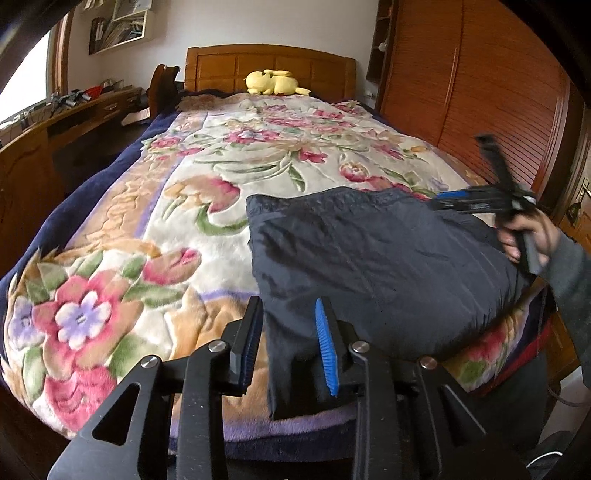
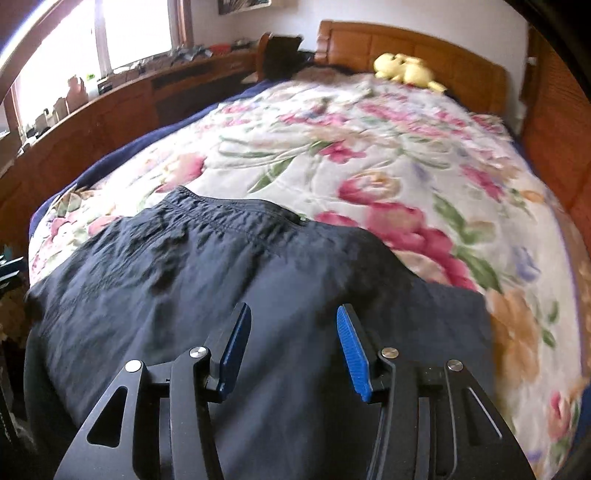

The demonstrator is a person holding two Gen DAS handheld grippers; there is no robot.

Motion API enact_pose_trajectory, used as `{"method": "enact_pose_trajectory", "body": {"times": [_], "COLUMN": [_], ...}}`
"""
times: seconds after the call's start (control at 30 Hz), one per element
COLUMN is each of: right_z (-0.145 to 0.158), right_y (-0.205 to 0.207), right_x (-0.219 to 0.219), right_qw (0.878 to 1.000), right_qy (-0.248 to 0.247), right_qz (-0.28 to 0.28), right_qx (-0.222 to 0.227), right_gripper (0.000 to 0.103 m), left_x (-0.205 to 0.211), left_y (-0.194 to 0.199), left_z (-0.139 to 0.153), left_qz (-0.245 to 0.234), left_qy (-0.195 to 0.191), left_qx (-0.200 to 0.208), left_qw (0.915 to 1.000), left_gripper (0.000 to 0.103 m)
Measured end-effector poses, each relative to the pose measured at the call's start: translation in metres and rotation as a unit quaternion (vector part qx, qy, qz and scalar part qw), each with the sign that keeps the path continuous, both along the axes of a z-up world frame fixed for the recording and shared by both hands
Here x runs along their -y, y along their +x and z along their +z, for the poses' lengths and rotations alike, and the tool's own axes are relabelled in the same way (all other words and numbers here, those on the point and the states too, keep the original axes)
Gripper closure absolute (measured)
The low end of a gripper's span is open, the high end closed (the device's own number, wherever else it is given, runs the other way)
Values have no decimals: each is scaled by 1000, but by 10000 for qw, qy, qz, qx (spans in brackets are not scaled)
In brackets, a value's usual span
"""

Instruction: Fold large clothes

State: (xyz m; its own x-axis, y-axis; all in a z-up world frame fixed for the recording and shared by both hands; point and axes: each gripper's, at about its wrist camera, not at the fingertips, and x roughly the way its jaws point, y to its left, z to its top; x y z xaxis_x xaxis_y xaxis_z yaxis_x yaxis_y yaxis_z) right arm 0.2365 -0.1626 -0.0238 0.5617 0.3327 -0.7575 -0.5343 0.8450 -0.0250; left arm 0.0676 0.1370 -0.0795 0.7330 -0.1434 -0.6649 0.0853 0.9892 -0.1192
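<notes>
Your left gripper has its fingers narrowly parted around a corner of the dark garment, folded compact on the bed; from the right wrist, your right gripper hovers wider, empty, so folding looks nearly finished

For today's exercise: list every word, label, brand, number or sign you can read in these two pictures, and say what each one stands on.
No text can be read in either view.
Wall shelf: books or papers, any print too small and blurred to read.
Desk clutter: too blurred to tell.
Dark garment: no label or print shows.
Floral blanket: flower pattern only.
Yellow plush toy: no tag legible.
</notes>
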Motion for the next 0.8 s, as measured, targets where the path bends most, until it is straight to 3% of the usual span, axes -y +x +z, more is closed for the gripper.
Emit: {"method": "enact_pose_trajectory", "body": {"times": [0.13, 0.43, 0.8], "right_z": [-33, -70, -79], "right_y": [43, 83, 103], "right_x": [-16, -16, -24], "right_qw": [9962, 9952, 9953], "right_qy": [-760, -640, -695], "right_qz": [-327, -424, -509], "right_qx": [-264, -605, -445], "right_gripper": [53, 53, 52], "left_x": [7, 22, 49], "left_y": [7, 22, 30], "left_z": [0, -10, -7], "left_qz": [-127, -356, -531], "left_qy": [-17, -55, -25], "left_qx": [23, -69, -29], "left_qw": [9999, 9993, 9986], "left_gripper": [73, 72, 72]}}
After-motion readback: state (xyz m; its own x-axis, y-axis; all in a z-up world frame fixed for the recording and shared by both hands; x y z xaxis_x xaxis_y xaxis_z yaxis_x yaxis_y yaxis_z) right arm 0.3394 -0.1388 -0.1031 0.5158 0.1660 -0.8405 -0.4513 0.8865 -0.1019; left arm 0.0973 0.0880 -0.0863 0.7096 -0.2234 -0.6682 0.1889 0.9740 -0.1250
